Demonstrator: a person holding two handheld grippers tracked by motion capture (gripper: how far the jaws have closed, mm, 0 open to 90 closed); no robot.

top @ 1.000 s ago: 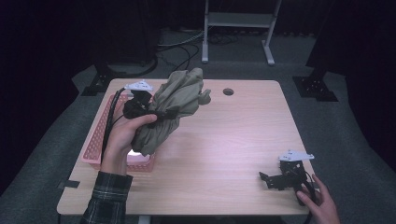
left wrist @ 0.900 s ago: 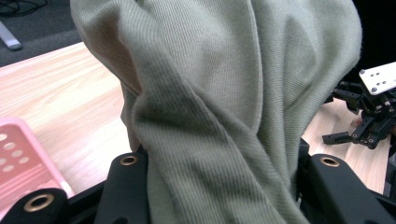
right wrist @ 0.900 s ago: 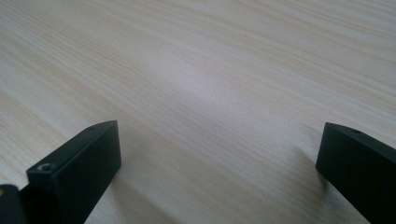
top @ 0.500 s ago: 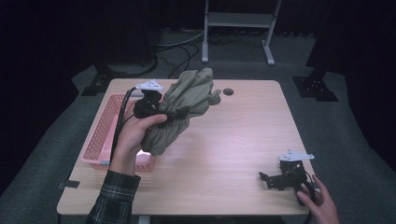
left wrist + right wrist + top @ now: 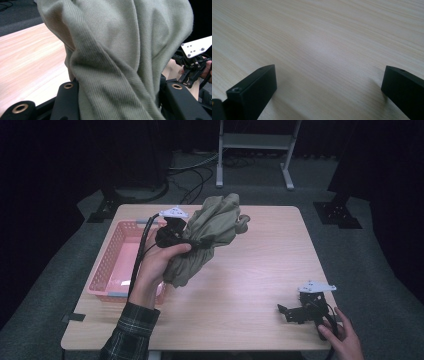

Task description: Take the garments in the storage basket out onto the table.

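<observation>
An olive-green ribbed garment [image 5: 210, 232] hangs bunched above the left half of the wooden table [image 5: 260, 270]. My left gripper [image 5: 186, 239] is shut on it, held up in a hand just right of the pink basket. In the left gripper view the cloth [image 5: 120, 57] spills over both black jaws and hides their tips. My right gripper [image 5: 290, 312] rests low at the table's front right corner. Its jaws stand wide apart over bare wood, as the right gripper view [image 5: 327, 85] shows, with nothing between them.
A pink plastic basket [image 5: 112, 262] sits along the table's left edge. A small dark round hole [image 5: 244, 218] lies near the far edge behind the garment. Cables and a metal stand [image 5: 255, 150] are on the floor beyond the table.
The left hand has carried the garment to the right, away from the basket and over the table. The right gripper has stayed put.
</observation>
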